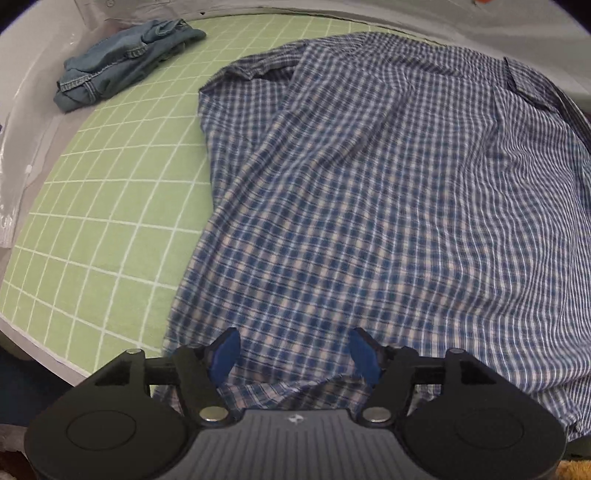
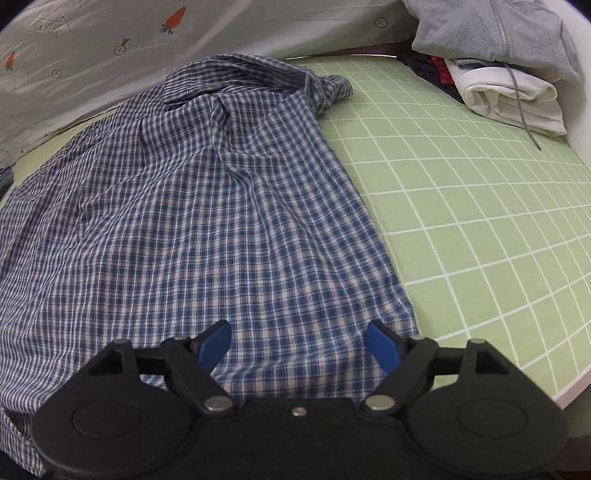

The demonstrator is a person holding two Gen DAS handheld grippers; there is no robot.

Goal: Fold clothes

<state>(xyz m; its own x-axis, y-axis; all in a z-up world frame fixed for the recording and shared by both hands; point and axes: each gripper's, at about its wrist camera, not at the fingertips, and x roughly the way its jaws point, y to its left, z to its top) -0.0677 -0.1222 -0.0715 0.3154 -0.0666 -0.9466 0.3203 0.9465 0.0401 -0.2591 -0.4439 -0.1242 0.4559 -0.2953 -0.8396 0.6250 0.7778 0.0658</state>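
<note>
A blue and white checked shirt (image 1: pixel 369 206) lies spread on the green grid mat (image 1: pixel 110 206), collar end far from me. In the left wrist view my left gripper (image 1: pixel 295 350) hovers open over the shirt's near hem, close to its left edge, with nothing between the blue pads. The right wrist view shows the same shirt (image 2: pixel 192 221) on the mat (image 2: pixel 480 229). My right gripper (image 2: pixel 299 343) is open above the hem near the shirt's right edge, holding nothing. A sleeve lies folded across the shirt's body.
A folded pile of denim (image 1: pixel 122 62) sits at the mat's far left corner. A stack of folded clothes with a grey hoodie (image 2: pixel 495 33) on top and a white garment (image 2: pixel 513 99) below sits at the far right. A patterned grey sheet (image 2: pixel 147 40) borders the back.
</note>
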